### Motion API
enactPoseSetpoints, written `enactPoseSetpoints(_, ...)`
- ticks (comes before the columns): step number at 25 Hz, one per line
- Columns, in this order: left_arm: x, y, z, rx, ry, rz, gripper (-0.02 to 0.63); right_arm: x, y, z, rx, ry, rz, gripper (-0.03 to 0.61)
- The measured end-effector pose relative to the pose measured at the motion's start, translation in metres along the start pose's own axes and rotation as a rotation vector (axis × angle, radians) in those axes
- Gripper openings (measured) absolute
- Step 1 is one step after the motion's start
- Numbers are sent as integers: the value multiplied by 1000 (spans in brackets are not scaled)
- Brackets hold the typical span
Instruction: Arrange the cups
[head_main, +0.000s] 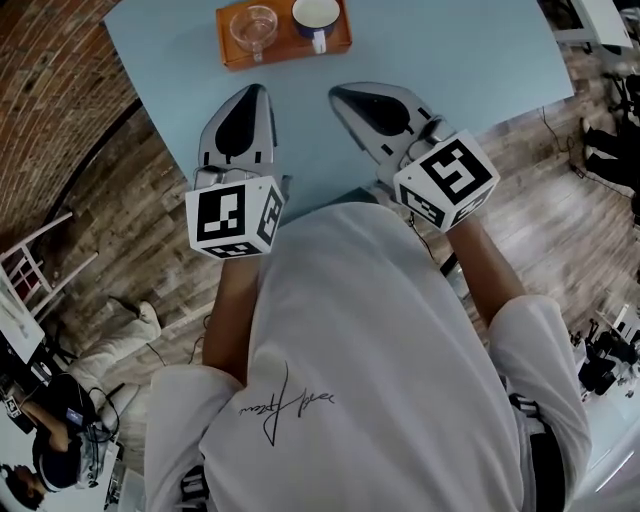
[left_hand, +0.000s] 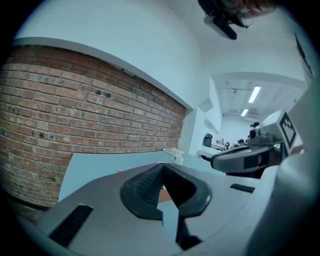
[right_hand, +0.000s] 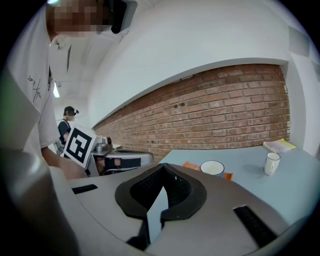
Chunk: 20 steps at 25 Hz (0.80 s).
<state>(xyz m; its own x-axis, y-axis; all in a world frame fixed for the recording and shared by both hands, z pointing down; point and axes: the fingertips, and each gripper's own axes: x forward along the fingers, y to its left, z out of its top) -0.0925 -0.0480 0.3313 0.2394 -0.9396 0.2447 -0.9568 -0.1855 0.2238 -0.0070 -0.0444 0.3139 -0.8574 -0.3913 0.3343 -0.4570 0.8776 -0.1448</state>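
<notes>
Both tools hung over the near edge of the light-blue table (head_main: 450, 70), close to the person's chest and well apart from the cups. The left gripper (head_main: 250, 93) had its jaws pressed together at the tips with nothing between them, and the right gripper (head_main: 341, 96) was closed and empty in the same way. At the far side of the table an orange tray (head_main: 229, 52) held a clear glass cup (head_main: 254, 25) on its left and a white-lined mug (head_main: 316, 14) on its right, side by side and both upright. The right gripper view showed a small white cup (right_hand: 272, 163) standing alone on the table, right of the tray and well apart from it. Two cups looked placed. That lone cup, if it belonged with them, was probably what was left to do.
</notes>
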Motion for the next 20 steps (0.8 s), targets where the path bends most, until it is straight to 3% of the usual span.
enactPoseSetpoints(20,-15,6,13,-19,-24,-9,11,-3,12,11,34,7,69,19)
